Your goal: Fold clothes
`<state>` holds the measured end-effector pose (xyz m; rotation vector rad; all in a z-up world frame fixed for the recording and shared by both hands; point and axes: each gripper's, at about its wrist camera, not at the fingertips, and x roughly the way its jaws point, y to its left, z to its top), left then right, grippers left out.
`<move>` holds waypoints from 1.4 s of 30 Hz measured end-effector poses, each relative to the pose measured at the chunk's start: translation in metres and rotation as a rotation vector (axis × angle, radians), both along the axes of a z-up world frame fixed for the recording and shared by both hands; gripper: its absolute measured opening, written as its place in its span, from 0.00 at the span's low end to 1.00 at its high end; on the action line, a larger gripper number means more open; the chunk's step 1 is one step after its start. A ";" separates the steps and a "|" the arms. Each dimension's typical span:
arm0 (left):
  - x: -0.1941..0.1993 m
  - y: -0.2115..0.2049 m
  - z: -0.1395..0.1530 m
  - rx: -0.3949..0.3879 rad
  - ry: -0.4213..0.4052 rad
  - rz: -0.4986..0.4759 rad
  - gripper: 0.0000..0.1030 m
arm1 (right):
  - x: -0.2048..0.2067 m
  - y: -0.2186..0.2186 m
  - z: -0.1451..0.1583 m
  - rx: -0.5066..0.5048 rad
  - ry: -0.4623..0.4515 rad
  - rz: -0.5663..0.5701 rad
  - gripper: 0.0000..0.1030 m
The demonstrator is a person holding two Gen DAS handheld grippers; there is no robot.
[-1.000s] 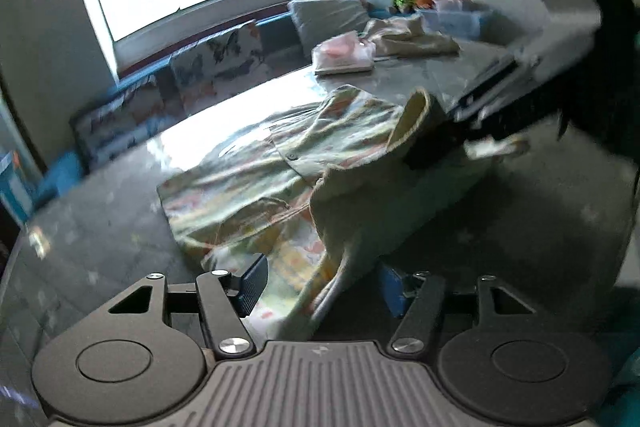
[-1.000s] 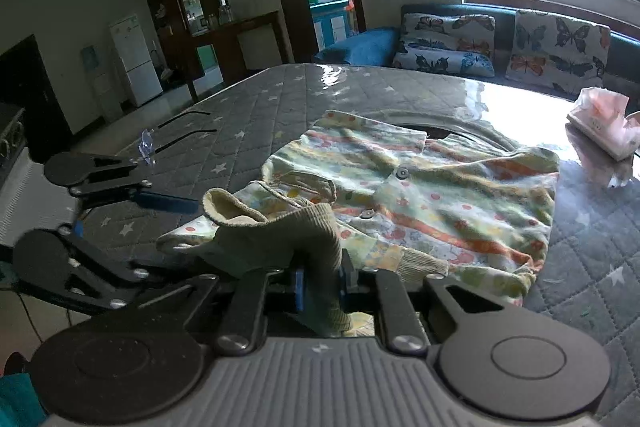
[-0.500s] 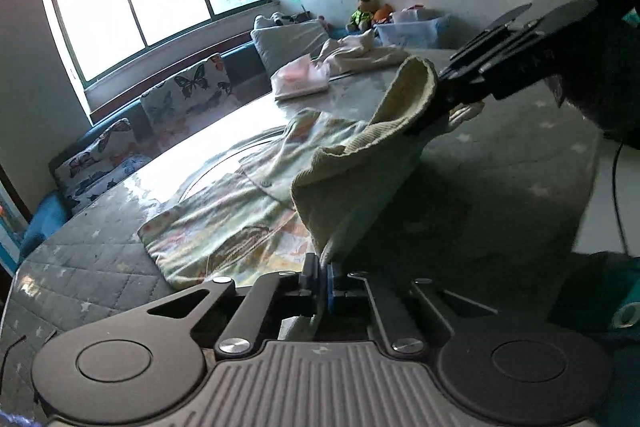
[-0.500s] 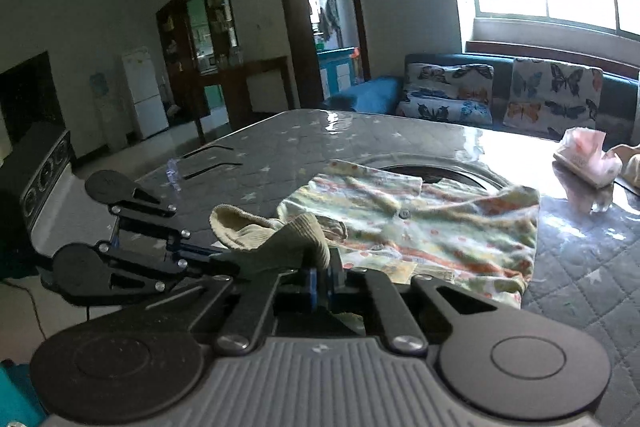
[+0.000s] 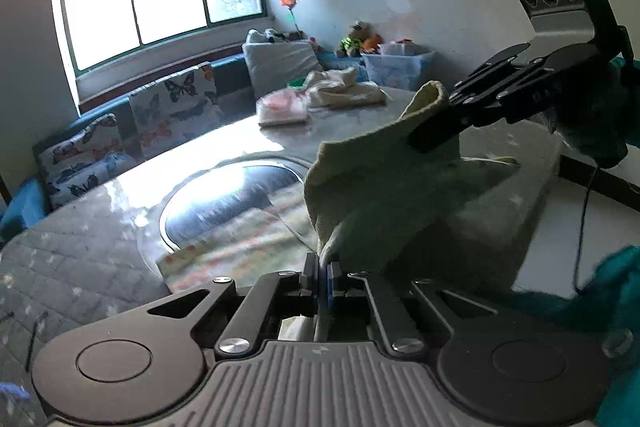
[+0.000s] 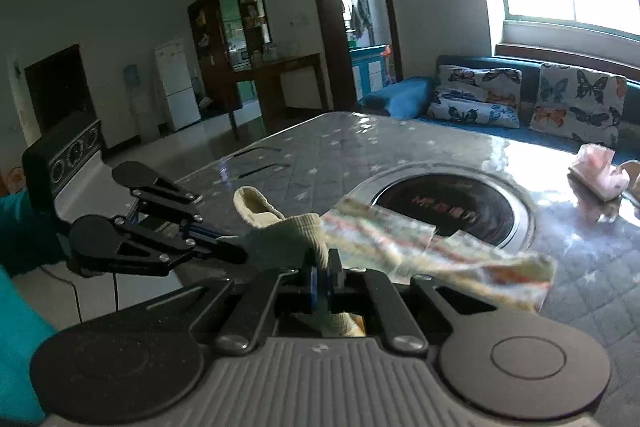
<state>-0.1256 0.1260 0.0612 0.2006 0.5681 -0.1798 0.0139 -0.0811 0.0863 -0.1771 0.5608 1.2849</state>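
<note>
A small patterned jacket with cream ribbed hem (image 5: 384, 187) hangs lifted above the grey quilted table (image 5: 72, 267). My left gripper (image 5: 324, 279) is shut on its ribbed edge. My right gripper (image 6: 322, 285) is shut on another part of the ribbed edge (image 6: 296, 239). In the left wrist view the right gripper (image 5: 436, 137) pinches the cloth at upper right. In the right wrist view the left gripper (image 6: 236, 253) holds the cloth at left, and the striped, dotted body of the jacket (image 6: 432, 255) trails blurred to the right over the table (image 6: 320, 155).
A round glass inset (image 6: 452, 211) lies in the table's middle. A folded pink garment (image 5: 282, 107) and a cream garment (image 5: 344, 91) lie at the far side. A sofa with butterfly cushions (image 6: 520, 99) runs under the window. The table's near edge drops to the floor (image 5: 592, 203).
Both grippers have lifted the jacket off the table and pulled it up and towards me; the left gripper shut on the ribbed edge after being open one second ago.
</note>
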 end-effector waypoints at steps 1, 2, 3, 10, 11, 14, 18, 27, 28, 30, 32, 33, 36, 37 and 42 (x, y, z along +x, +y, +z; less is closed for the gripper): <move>0.007 0.003 0.002 0.007 -0.008 0.004 0.04 | 0.008 0.005 0.002 0.001 0.001 -0.007 0.03; 0.015 0.007 0.003 0.014 -0.015 0.008 0.04 | 0.016 0.011 0.005 0.001 0.001 -0.011 0.03; 0.024 0.012 0.004 0.018 -0.018 0.015 0.04 | 0.024 0.017 0.007 0.000 -0.004 -0.016 0.03; 0.090 0.047 -0.001 0.021 0.003 0.061 0.04 | 0.088 0.066 0.003 -0.041 -0.013 -0.061 0.03; 0.100 0.052 -0.004 0.025 0.012 0.069 0.04 | 0.097 0.074 0.000 -0.051 -0.013 -0.069 0.03; 0.131 0.067 -0.019 0.015 0.054 0.105 0.04 | 0.120 0.095 -0.016 -0.076 -0.005 -0.093 0.03; 0.161 0.081 -0.044 -0.002 0.120 0.144 0.04 | 0.143 0.118 -0.048 -0.112 0.013 -0.131 0.03; 0.187 0.095 -0.079 -0.034 0.192 0.221 0.09 | 0.179 0.139 -0.098 -0.170 0.049 -0.253 0.11; 0.187 0.095 -0.078 -0.035 0.193 0.225 0.10 | 0.180 0.137 -0.097 -0.170 0.039 -0.263 0.12; 0.189 0.098 -0.077 -0.037 0.191 0.238 0.17 | 0.178 0.128 -0.092 -0.155 0.036 -0.271 0.13; 0.189 0.101 -0.077 -0.036 0.186 0.246 0.20 | 0.173 0.117 -0.089 -0.143 0.042 -0.273 0.13; 0.189 0.103 -0.077 -0.036 0.184 0.250 0.24 | 0.169 0.111 -0.088 -0.138 0.047 -0.272 0.13; 0.190 0.107 -0.076 -0.030 0.180 0.262 0.26 | 0.159 0.094 -0.091 -0.139 0.056 -0.279 0.13; 0.191 0.108 -0.076 -0.029 0.179 0.265 0.27 | 0.158 0.090 -0.094 -0.149 0.055 -0.287 0.13; 0.193 0.115 -0.074 -0.014 0.175 0.294 0.37 | 0.151 0.070 -0.110 -0.199 0.050 -0.326 0.13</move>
